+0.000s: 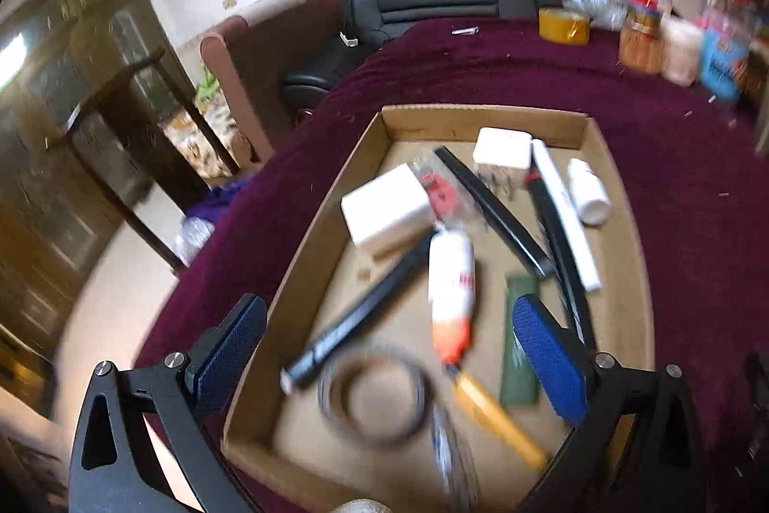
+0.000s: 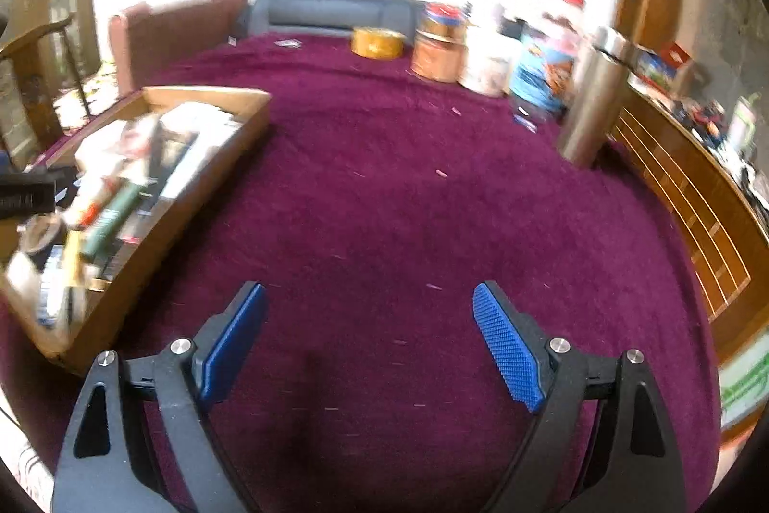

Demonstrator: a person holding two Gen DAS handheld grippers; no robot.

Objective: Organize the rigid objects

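Note:
A shallow cardboard tray [image 1: 625,234] on a maroon cloth holds several rigid items: a white box [image 1: 387,210], a white and orange tube [image 1: 451,296], a black bar [image 1: 365,316], a coiled cable [image 1: 375,393], a yellow-handled tool [image 1: 500,417], a green pack [image 1: 519,340] and a white bottle [image 1: 589,191]. My left gripper [image 1: 389,316] is open and empty above the tray's near end. My right gripper [image 2: 370,301] is open and empty over bare cloth, right of the tray [image 2: 158,234].
At the table's far edge stand a yellow tape roll [image 2: 377,42], jars [image 2: 437,56], a blue-labelled container [image 2: 543,75] and a steel flask [image 2: 593,99]. A wooden sideboard [image 2: 697,215] is on the right; chairs [image 1: 269,46] stand behind the table.

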